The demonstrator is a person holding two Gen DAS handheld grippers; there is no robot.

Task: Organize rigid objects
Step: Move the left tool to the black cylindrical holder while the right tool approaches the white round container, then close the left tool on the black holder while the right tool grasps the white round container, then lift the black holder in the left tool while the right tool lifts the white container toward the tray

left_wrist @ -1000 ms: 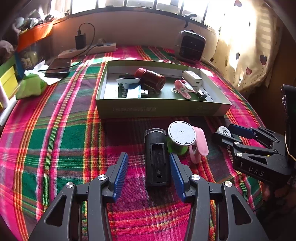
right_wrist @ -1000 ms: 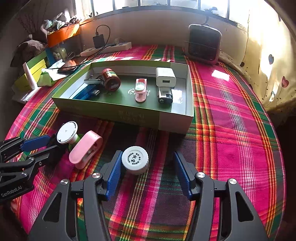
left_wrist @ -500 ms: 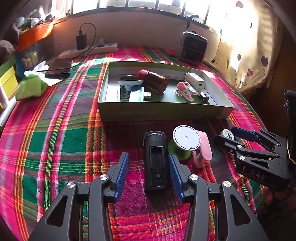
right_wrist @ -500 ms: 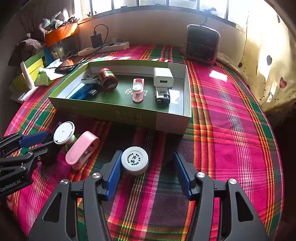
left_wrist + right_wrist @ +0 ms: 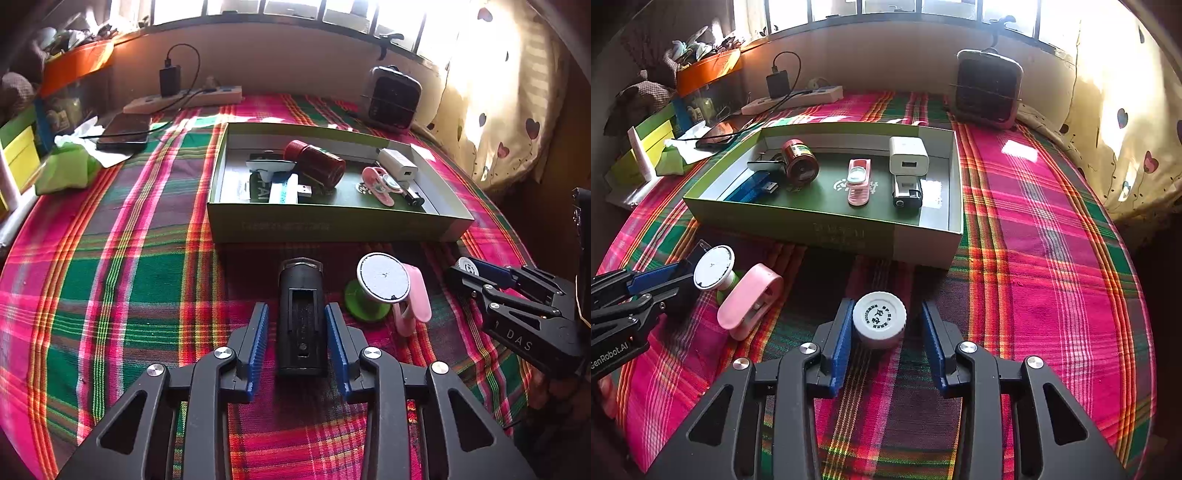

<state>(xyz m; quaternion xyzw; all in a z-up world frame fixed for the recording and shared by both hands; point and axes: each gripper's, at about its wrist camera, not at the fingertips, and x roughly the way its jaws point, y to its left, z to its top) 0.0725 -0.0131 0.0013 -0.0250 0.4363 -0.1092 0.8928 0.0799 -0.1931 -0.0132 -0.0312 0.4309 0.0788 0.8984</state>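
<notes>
A black oblong device (image 5: pixel 301 317) lies on the plaid cloth between the fingers of my left gripper (image 5: pixel 297 341); the jaws are narrow around it with small gaps on both sides. A white bottle cap (image 5: pixel 879 319) sits between the fingers of my right gripper (image 5: pixel 884 339), touching the left pad, with a gap on the right. A green box (image 5: pixel 332 221) behind them holds a red can (image 5: pixel 317 164), a white charger (image 5: pixel 908 155), a pink clip (image 5: pixel 858 181) and other small items. A green spool (image 5: pixel 380 284) and a pink clip (image 5: pixel 415 299) lie beside the black device.
A black speaker (image 5: pixel 988 86) stands at the back right. A power strip (image 5: pixel 184 99), a phone (image 5: pixel 123 131) and coloured boxes (image 5: pixel 18 155) are at the back left. The cloth's right edge drops off by a curtain (image 5: pixel 1126 110).
Both grippers have narrowed around their objects. The left jaws have closed in on the black device; the right jaws have closed in on the white cap.
</notes>
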